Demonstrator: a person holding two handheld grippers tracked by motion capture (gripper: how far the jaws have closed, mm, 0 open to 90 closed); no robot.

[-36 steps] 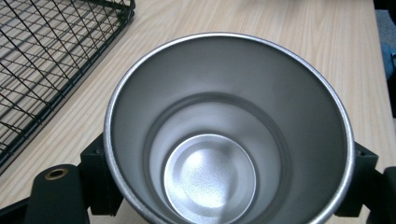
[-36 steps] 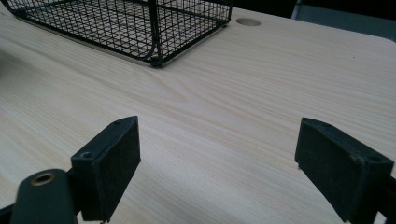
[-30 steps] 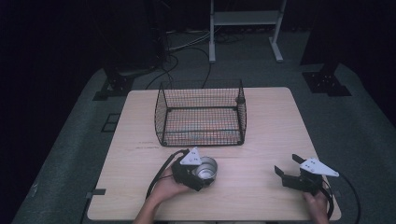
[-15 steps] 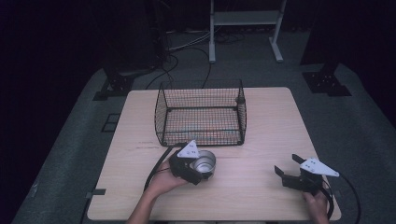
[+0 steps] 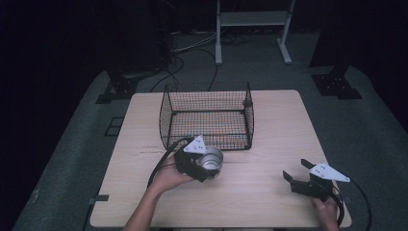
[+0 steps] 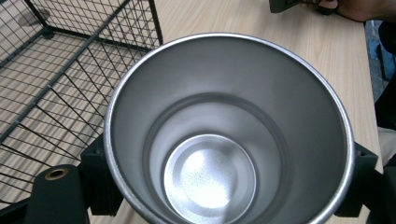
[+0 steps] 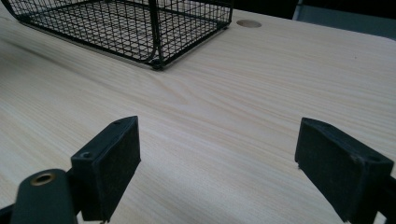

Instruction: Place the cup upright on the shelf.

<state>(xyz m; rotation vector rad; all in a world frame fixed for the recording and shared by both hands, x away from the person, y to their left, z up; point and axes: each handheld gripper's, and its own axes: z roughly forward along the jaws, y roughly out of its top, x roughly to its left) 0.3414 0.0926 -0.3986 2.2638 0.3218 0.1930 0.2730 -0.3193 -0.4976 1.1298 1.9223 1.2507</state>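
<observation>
An empty stainless-steel cup is gripped by my left gripper, which holds it above the table just in front of the black wire basket. In the left gripper view I look straight into the cup, and a black jaw presses on each side of it. The basket lies at the upper left there. My right gripper sits low at the table's front right. It is open, and bare wood shows between its pads.
The wooden table has free room to the right of the basket and between the two hands. In the right gripper view the basket's near corner stands ahead on the left. Beyond the table are cables and a white stand on the dark floor.
My left gripper has lifted the cup and carried it a little closer to the basket's front wall. The right gripper has stayed where it was.
</observation>
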